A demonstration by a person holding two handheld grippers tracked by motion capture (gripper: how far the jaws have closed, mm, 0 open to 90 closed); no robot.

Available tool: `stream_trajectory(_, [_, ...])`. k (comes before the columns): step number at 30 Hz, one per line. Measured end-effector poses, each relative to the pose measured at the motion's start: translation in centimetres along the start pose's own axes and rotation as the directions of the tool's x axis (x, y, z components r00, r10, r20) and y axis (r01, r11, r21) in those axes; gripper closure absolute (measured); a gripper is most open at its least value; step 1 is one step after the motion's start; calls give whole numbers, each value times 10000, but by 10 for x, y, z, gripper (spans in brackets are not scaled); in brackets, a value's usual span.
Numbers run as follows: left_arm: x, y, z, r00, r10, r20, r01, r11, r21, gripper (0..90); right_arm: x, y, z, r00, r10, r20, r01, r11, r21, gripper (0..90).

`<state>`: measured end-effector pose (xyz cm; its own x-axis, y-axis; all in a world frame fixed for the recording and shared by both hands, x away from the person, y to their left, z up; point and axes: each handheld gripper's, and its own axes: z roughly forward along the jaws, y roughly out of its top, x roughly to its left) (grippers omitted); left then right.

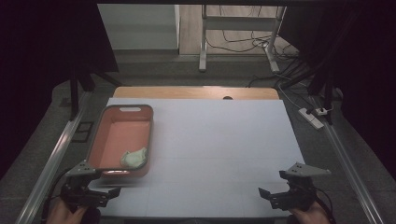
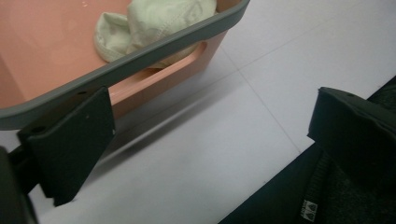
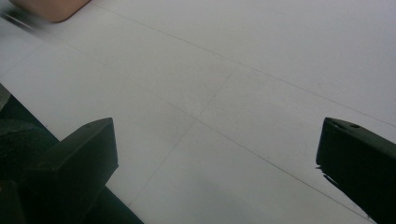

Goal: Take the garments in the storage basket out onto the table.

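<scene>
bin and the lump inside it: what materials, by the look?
Bin: likely molded plastic, matte salmon walls with a grey rim and a cut-out handle slot. Lump: pale greenish-white fabric, probably cotton; stitched seams and soft crumpled folds show. Left gripper is open beside the bin.

No legible text, label, brand or number anywhere; tiny white tag marks on dark fabric (image 2: 309, 206), unreadable.

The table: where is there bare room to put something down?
Bare white table runs from the orange bin across to the right tongs. It is crowded only at the near left, where the left tongs sit beside the bin holding a cloth.
</scene>
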<state>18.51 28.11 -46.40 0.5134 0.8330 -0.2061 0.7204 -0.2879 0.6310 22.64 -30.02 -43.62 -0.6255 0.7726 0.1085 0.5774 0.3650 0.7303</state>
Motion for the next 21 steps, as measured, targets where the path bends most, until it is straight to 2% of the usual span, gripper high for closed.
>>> stream_trajectory(3, [0, 1, -1, 9996, -21, 271, 26, 9998, -180, 6, 0, 0, 0, 10000, -34, -22, 34, 10000, 41, 0])
stream_trajectory(11, [0, 7, 0, 9993, 211, 304, -208, 9997, -92, 8, 1, 0, 1, 9999, -156, -24, 157, 9998, 151, 0])
stream_trajectory(18, [-4, 13, 2, 9972, 746, -77, -748, 9968, -272, 3, 2, 0, 2, 9998, -184, -19, 184, 9996, 199, 0])
stream_trajectory(21, [-5, 15, 4, 9965, 824, -168, -830, 9959, -362, 3, 2, 0, 2, 9998, -187, -35, 188, 9996, 209, 0])
